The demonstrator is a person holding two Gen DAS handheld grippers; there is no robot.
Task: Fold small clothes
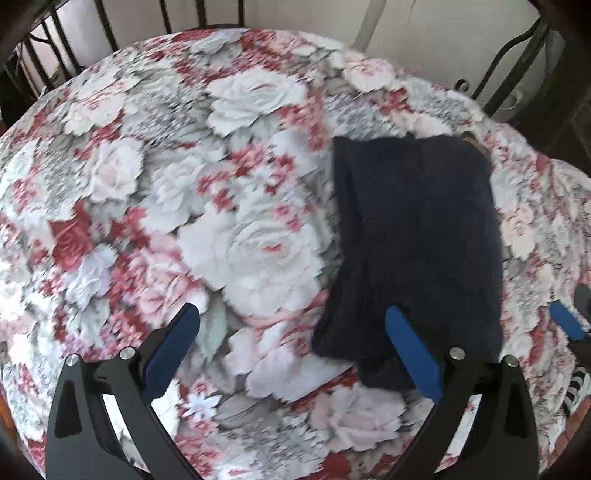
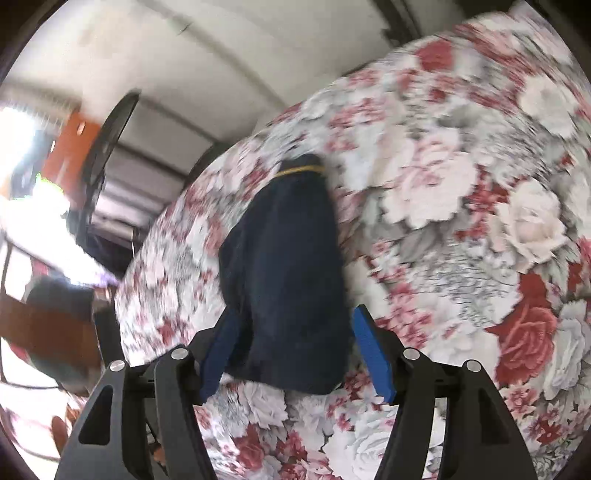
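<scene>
One dark navy knitted garment (image 1: 413, 254), folded into a rough rectangle, lies on the bed cover printed with white and red roses (image 1: 207, 206); no second piece of clothing shows. Nearest the navy garment in the left wrist view, the left gripper (image 1: 291, 350) stands released, its two blue-padded fingers (image 1: 413, 354) spread wide, one over the garment's near edge and the other out over bare cover. In the right wrist view the right gripper (image 2: 291, 354) also stands spread, its two blue pads either side of the garment's near end (image 2: 288, 295); whether the left pad touches the cloth I cannot tell. A thin yellow line (image 2: 299, 170) crosses the garment's far end. Beyond the garment, dark metal bed rails (image 1: 513, 62) rise against a pale wall (image 1: 406, 26).
</scene>
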